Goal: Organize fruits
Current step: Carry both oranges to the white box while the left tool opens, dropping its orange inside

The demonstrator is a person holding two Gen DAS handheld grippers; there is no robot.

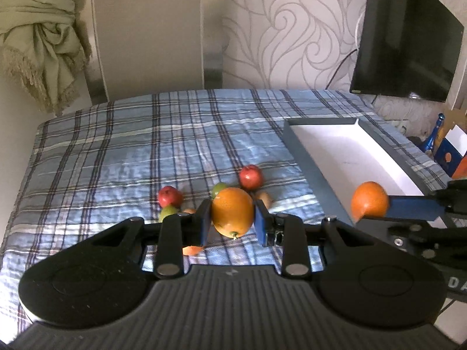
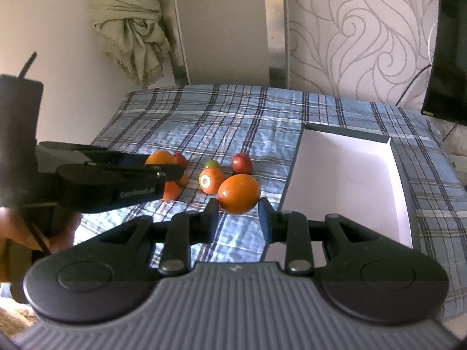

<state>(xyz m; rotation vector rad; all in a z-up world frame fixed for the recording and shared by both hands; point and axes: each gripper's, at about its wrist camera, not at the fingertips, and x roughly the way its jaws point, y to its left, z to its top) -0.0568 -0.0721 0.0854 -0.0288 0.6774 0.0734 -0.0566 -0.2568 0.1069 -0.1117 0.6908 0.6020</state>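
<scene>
We hold one orange in each tool. The left tool (image 1: 232, 217) is closed on an orange (image 1: 232, 211), its blue pads pressing both sides of the fruit, which hangs above the plaid bedcover (image 1: 116, 151). The right tool (image 2: 238, 213) grips a second orange (image 2: 239, 194) the same way, just left of the box's near corner. Beyond the held fruit, left of the box (image 2: 344, 180), lie the loose pieces on the bedcover: a cut-topped orange fruit (image 2: 210, 180), a green fruit (image 2: 212, 164), a red apple (image 2: 242, 163) and another red apple (image 1: 170, 196). The box, grey outside and white inside, is empty. Behind it hangs a dark television (image 1: 405, 38).
</scene>
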